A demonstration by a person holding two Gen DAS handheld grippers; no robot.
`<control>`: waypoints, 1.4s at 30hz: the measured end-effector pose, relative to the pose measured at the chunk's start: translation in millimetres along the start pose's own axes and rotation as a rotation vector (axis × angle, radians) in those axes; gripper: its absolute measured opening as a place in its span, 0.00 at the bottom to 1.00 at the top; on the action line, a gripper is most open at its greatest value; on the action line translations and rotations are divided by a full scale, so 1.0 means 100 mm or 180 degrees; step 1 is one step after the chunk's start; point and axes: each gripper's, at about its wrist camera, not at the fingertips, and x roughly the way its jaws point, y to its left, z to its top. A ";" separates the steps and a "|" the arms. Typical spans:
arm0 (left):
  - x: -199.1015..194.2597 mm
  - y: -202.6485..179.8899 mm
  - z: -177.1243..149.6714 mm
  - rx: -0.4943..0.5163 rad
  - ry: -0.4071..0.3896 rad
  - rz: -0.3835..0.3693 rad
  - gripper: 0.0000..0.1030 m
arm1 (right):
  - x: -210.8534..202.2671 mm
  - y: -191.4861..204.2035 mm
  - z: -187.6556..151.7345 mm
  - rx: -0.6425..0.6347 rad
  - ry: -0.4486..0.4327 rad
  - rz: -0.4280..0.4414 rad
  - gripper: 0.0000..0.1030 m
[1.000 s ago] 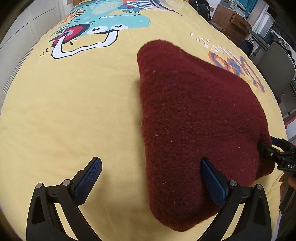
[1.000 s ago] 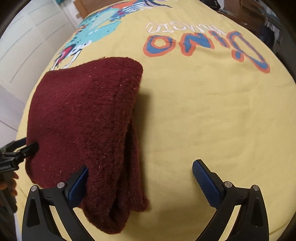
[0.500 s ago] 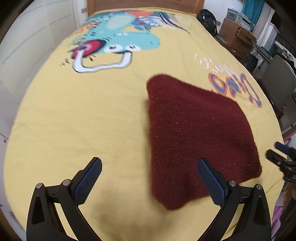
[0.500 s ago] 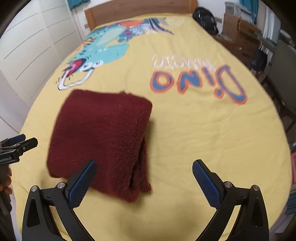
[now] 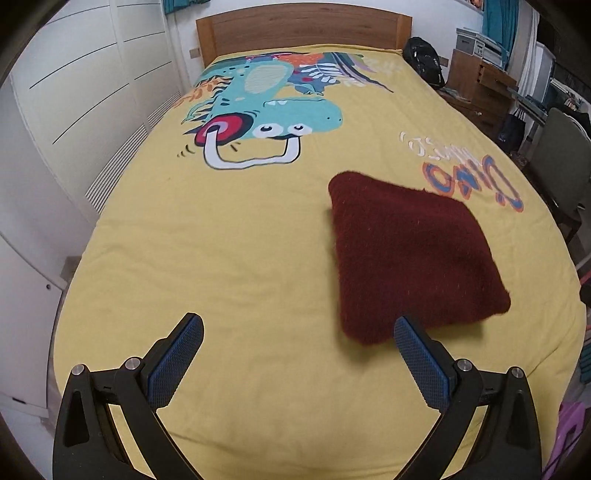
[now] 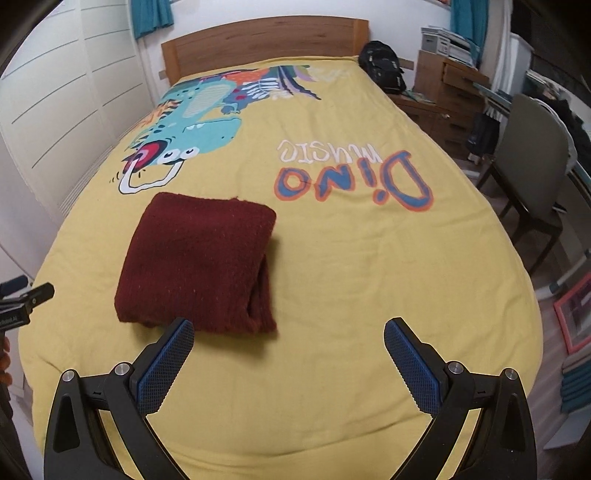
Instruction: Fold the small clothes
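Note:
A dark red knitted garment (image 5: pixel 410 254) lies folded into a thick square on the yellow bedspread (image 5: pixel 229 240). In the right wrist view the garment (image 6: pixel 199 258) lies flat, its folded layers showing along its right edge. My left gripper (image 5: pixel 297 334) is open and empty, held back above the bed's near end, the garment's near corner just beyond its right finger. My right gripper (image 6: pixel 288 336) is open and empty, the garment just beyond its left finger. The left gripper's tip (image 6: pixel 29 295) shows at the far left of the right wrist view.
The bedspread (image 6: pixel 369 277) has a dinosaur print and "Dino music" lettering. A wooden headboard (image 5: pixel 303 33) stands at the far end. White wardrobe doors (image 5: pixel 74 110) run along the left. A chair (image 6: pixel 532 170), a wooden desk and a black bag (image 6: pixel 380 66) stand to the right.
Both grippers have pulled up and back from the garment, which now lies smaller and farther off. One second ago their fingers were at its near edges.

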 end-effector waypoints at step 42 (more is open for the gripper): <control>-0.01 0.05 -0.34 0.0062 0.0137 0.0067 0.99 | -0.13 -0.02 -0.18 -0.0035 0.0043 -0.0076 1.00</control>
